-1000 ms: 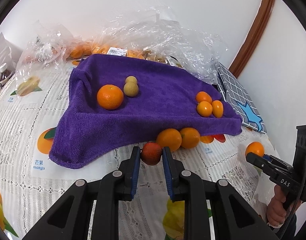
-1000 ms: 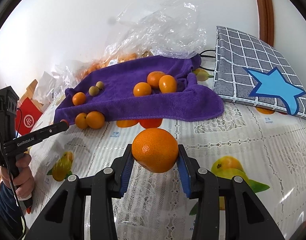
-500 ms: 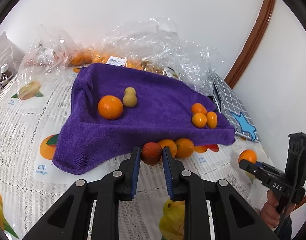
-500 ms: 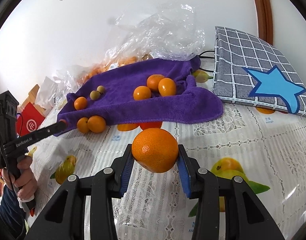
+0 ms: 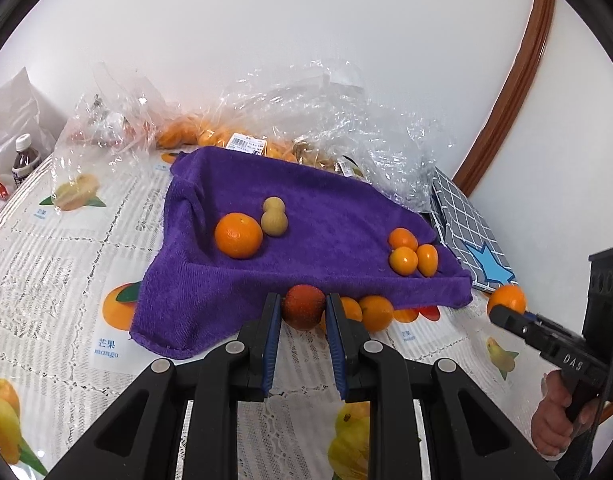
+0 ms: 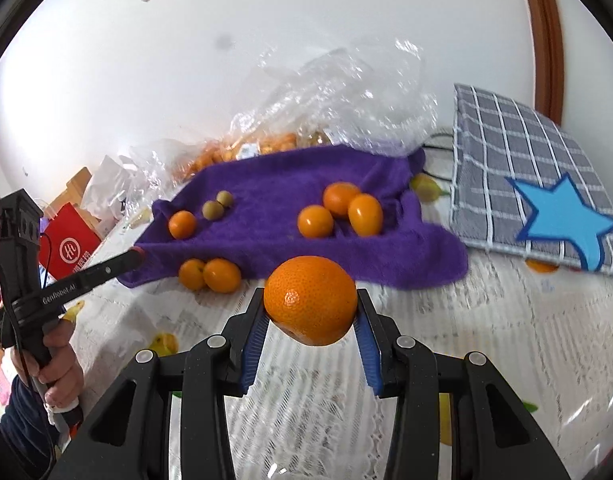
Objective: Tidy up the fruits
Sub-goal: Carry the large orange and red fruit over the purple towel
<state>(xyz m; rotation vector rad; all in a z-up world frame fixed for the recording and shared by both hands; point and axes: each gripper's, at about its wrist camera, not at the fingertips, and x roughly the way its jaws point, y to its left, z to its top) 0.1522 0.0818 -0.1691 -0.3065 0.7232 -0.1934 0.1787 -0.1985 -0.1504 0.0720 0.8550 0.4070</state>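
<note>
My left gripper [image 5: 304, 307] is shut on a small red fruit [image 5: 303, 306], held above the table before the front edge of the purple towel [image 5: 326, 216]. My right gripper [image 6: 310, 300] is shut on a large orange [image 6: 310, 299], held above the table near the towel [image 6: 274, 192]. On the towel lie an orange [image 5: 238, 235], two tan round fruits [image 5: 273, 216] and three small oranges [image 5: 410, 254]. Two more small oranges [image 5: 370, 312] lie on the table by the towel's front edge. The right gripper also shows in the left wrist view [image 5: 506, 312].
Clear plastic bags [image 5: 326, 112] with more oranges lie behind the towel by the white wall. A grey checked cloth with a blue star [image 6: 534, 196] lies right of the towel. A bottle [image 5: 24, 156] and a red box [image 6: 68, 244] stand at the left.
Both grippers have risen and drawn back a little from the towel, each still holding its fruit. The towel and the fruits on it have not moved.
</note>
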